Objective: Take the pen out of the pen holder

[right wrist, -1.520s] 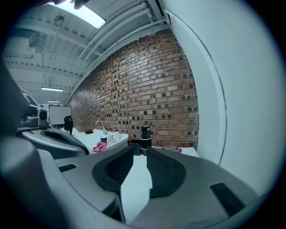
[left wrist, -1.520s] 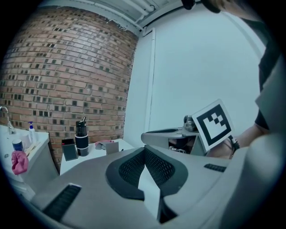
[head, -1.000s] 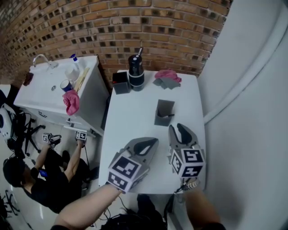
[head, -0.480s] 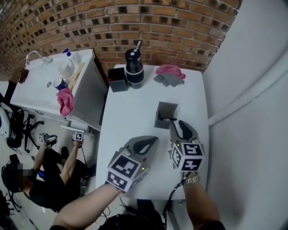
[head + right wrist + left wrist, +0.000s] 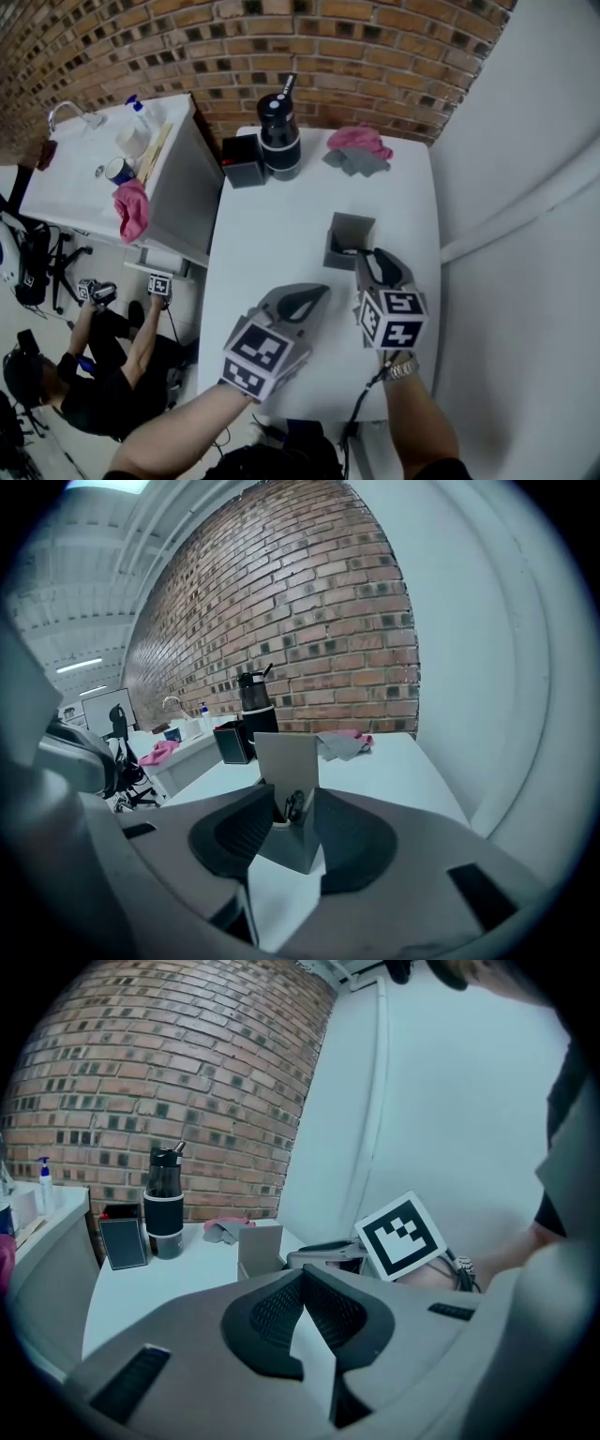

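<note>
The grey pen holder (image 5: pixel 347 239) stands mid-table, and a dark pen (image 5: pixel 294 806) pokes up inside it. My right gripper (image 5: pixel 378 262) hovers at the holder's near right corner. Its jaws have just been opening and stand open. In the right gripper view the holder (image 5: pixel 287 757) sits between the two fingers, and no pad presses on it. My left gripper (image 5: pixel 302 302) hangs lower left of the holder, shut with nothing in it. The left gripper view shows the left gripper's (image 5: pixel 302 1272) pads meeting, with the holder (image 5: pixel 261 1249) and the right gripper's marker cube (image 5: pixel 403 1237) ahead.
At the table's far edge stand a black bottle (image 5: pixel 279 141), a black box (image 5: pixel 242 161) and pink and grey cloths (image 5: pixel 356 148). A white sink counter (image 5: pixel 103 169) adjoins on the left. A person (image 5: pixel 84 375) sits on the floor below it. A white wall runs along the right.
The right gripper has moved forward until its tips reach the pen holder. The left gripper has shifted forward a little.
</note>
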A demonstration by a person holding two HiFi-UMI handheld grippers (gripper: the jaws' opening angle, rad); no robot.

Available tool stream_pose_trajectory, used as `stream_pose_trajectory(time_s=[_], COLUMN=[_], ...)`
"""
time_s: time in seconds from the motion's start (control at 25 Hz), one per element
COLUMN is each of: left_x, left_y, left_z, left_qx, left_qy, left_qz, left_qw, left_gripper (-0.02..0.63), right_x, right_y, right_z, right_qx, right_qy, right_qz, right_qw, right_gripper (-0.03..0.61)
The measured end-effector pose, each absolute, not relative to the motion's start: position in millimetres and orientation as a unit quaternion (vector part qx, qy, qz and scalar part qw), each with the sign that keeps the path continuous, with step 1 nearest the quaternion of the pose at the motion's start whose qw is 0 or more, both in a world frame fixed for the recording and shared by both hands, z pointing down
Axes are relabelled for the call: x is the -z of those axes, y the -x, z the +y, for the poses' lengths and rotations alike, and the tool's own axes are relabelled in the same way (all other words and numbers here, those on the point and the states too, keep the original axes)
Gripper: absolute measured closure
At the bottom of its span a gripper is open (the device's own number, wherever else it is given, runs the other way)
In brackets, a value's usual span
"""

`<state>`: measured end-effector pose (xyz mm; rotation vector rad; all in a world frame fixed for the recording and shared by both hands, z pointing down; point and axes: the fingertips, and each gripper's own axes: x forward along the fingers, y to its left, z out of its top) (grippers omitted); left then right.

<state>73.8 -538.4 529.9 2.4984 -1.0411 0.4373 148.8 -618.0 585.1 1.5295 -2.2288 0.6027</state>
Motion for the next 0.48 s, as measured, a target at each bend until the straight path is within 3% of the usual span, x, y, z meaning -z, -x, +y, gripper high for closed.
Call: stream_pose_trajectory(time_s=[0.2,0.32,0.48], left_x=[-531.2,-530.7,-530.2], left_y=[-71.6,-70.7,-68.2], left_z=[-539.6,-541.0,-540.4], left_qx=[-0.162,-0.161,-0.163], left_qy=[-0.891,-0.890,-0.891], left_qz=[-0.374,-0.377,-0.377], left_qw=[0.202,0.200,0.195], left_gripper=[0.611,0.611,0.611], right_x=[-591.5,-590.5,-587.1], right_y=[-149.6,-150.4,-148.3], right_z=[-620.8,-622.4,-623.5], right_qx=[-0.224,-0.222,-0.215], right_qy=[-0.541,-0.546,-0.547], right_qz=[-0.788,-0.786,-0.787], right_qw=[0.190,0.187,0.187], right_gripper=[0.437,0.492,0.502])
